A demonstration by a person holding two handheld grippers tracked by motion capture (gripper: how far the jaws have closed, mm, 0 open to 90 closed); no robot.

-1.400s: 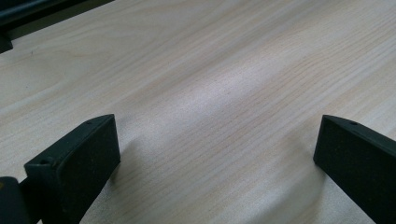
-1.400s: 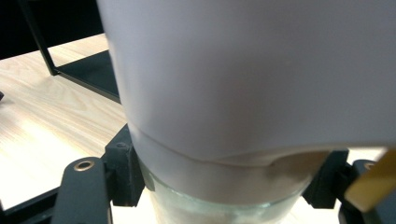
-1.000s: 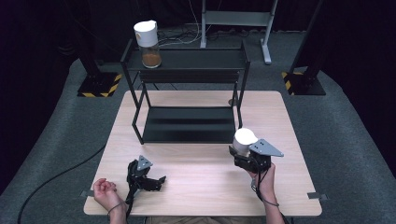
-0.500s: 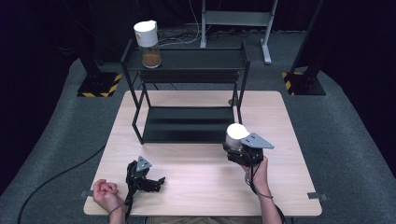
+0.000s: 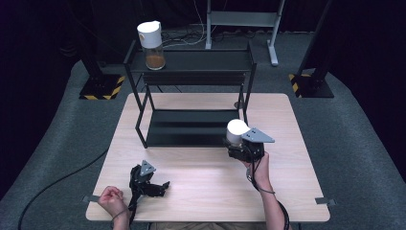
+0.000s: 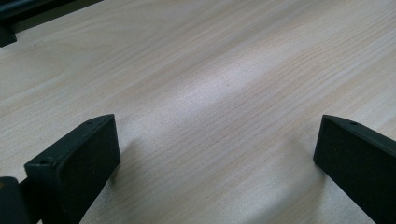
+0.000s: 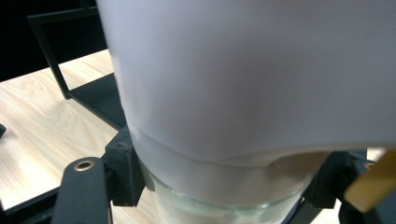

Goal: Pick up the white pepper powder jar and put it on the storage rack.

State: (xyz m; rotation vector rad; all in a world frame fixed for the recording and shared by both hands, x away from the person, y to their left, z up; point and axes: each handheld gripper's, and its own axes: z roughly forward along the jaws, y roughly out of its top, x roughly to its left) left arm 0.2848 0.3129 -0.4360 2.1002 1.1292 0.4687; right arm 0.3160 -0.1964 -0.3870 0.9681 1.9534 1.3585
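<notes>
The jar (image 5: 235, 132) in the right gripper (image 5: 244, 146) wore a white lid over clear glass. A far jar (image 5: 152, 45) held orange-brown contents under white. The shelf rack (image 5: 191, 62) was black, the table (image 5: 201, 182) pale wood grain.

Black claws (image 5: 154, 184), grey three-cornered plates.

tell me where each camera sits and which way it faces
High view: above the person's side, looking forward and down at the table, rack, both forearms.
Left gripper view: on the left gripper, along open jaws at bare tabletop.
Right gripper view: on the right gripper, jaws clamping a white-lidded jar.
Shared: jar, rack, tabletop.
</notes>
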